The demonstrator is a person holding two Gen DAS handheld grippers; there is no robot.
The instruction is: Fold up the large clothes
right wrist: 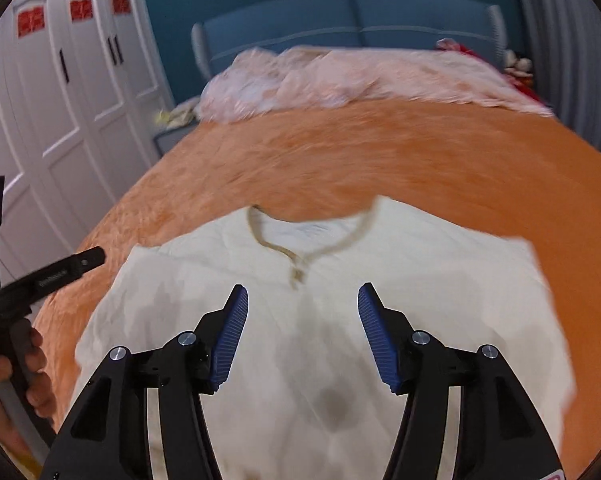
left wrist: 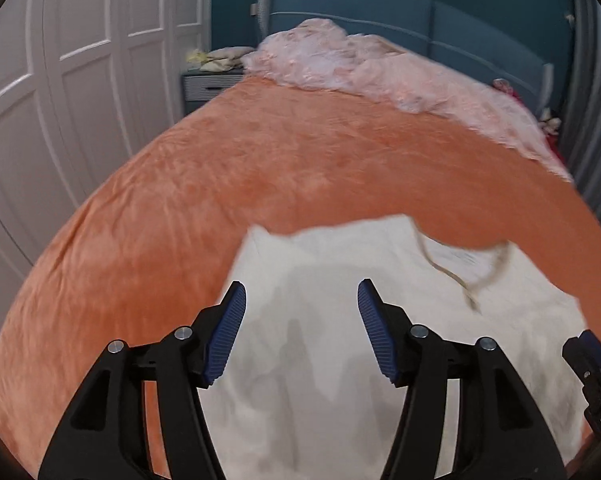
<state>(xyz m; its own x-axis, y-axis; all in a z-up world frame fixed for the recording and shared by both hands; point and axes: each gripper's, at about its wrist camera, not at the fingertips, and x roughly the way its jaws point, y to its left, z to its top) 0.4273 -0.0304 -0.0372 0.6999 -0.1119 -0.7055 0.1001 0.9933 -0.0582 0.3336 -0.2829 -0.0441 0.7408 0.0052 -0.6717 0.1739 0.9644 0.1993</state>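
A cream shirt (right wrist: 400,292) with a tan neckline (right wrist: 300,260) lies spread flat on the orange bed cover (right wrist: 380,152), collar toward the headboard. It also shows in the left wrist view (left wrist: 340,280). My left gripper (left wrist: 300,292) is open and empty, hovering above the shirt's left part. My right gripper (right wrist: 302,294) is open and empty, above the shirt's middle just below the neckline. The left gripper's body and the hand holding it show at the left edge of the right wrist view (right wrist: 40,276). Part of the right gripper shows at the right edge of the left wrist view (left wrist: 592,364).
A crumpled pink quilt (right wrist: 340,76) lies across the head of the bed against a blue headboard (right wrist: 352,16). White wardrobe doors (left wrist: 60,80) stand to the left. A nightstand (left wrist: 208,84) with small items sits by the bed. Grey curtains (right wrist: 568,60) hang at right.
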